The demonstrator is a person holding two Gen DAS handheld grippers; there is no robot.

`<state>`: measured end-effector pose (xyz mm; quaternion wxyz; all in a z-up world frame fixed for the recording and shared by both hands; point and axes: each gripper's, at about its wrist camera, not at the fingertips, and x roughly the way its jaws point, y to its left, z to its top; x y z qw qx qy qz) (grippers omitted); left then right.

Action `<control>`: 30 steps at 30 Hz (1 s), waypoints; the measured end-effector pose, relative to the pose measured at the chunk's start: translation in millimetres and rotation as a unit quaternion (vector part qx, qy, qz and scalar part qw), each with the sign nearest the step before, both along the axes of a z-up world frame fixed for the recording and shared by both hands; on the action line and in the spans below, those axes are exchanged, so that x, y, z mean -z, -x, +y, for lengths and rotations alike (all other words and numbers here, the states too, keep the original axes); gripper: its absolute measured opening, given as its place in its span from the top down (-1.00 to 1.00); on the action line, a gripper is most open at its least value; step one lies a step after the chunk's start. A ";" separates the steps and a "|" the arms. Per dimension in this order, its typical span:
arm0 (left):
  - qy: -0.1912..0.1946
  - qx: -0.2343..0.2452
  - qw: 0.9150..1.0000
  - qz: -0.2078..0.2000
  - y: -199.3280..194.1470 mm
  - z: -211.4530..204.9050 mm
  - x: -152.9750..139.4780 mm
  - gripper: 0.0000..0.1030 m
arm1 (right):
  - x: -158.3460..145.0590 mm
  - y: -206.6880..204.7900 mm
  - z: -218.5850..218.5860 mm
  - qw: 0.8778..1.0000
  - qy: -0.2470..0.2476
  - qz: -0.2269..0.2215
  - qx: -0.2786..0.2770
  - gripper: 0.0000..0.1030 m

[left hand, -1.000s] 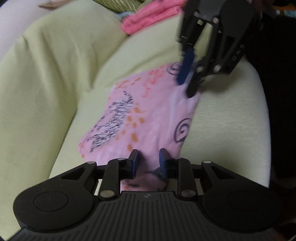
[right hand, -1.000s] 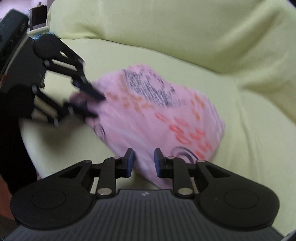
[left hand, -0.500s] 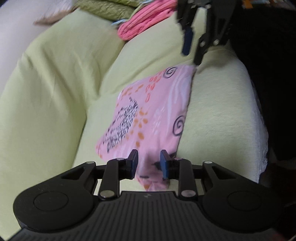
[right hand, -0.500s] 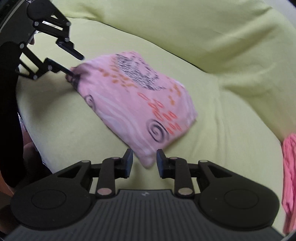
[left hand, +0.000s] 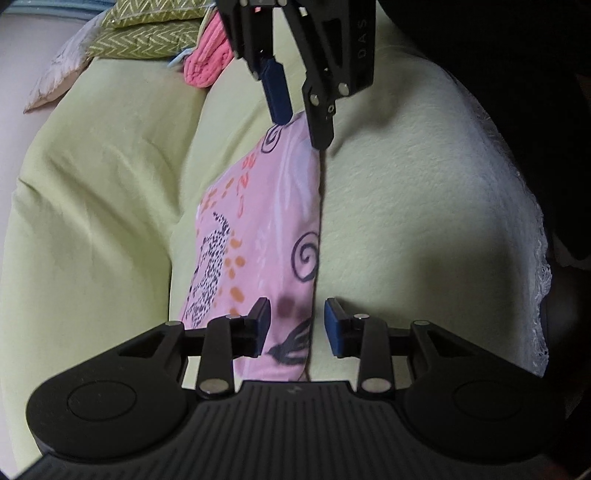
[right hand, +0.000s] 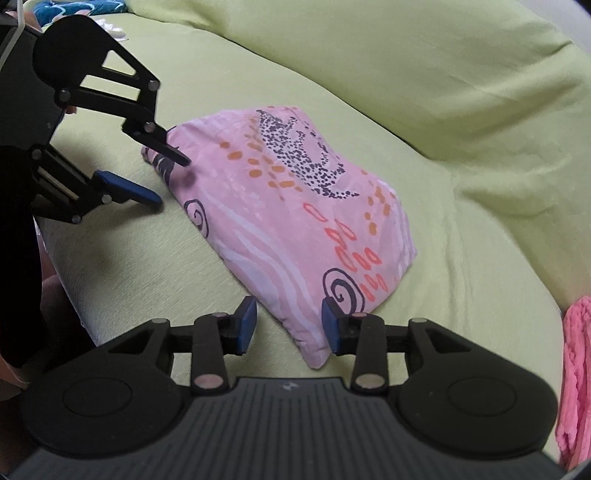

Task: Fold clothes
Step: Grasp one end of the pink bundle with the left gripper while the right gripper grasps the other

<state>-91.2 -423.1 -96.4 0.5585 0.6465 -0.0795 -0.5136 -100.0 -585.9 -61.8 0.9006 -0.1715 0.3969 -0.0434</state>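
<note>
A folded pink garment (left hand: 266, 229) with black spirals and orange marks lies flat on the light green sofa seat (left hand: 406, 221). My left gripper (left hand: 297, 325) straddles its near corner; the jaws are opening and the blue pads stand clear of the cloth between them. In the right wrist view the same garment (right hand: 295, 206) stretches away from my right gripper (right hand: 289, 325), whose jaws are also opening around the near corner without pressing it. Each gripper shows in the other's view: the right gripper (left hand: 299, 118) at the far corner, the left gripper (right hand: 166, 179) at the far left corner.
A pink knit garment (left hand: 207, 62) and a green zigzag cushion (left hand: 147, 33) lie at the sofa's far end; the knit garment (right hand: 576, 369) is at the right edge of the right wrist view. The backrest (right hand: 406, 55) rises behind. A white lace edge (left hand: 535, 258) marks the seat's front.
Both grippers' jaws have widened and let go of the pink garment's corners. The garment has settled flat on the seat, and both views have rolled and shifted.
</note>
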 end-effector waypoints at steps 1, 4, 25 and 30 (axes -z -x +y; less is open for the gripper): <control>0.003 0.001 1.000 -0.005 0.2 -1.1 2.0 0.21 | 1.1 0.0 0.3 1.000 0.000 -0.001 -0.001 0.34; 0.015 0.003 1.000 -0.022 -0.9 -3.4 6.9 0.22 | 4.9 1.0 4.3 1.000 0.008 -0.004 -0.008 0.21; 0.030 0.007 0.992 -0.125 -21.8 -19.1 32.1 0.26 | 64.7 -14.9 58.0 0.942 0.325 -0.020 -0.086 0.22; 0.034 0.004 0.993 -0.116 -31.1 -23.2 29.3 0.26 | 73.5 -10.2 50.6 0.931 0.355 -0.019 -0.088 0.30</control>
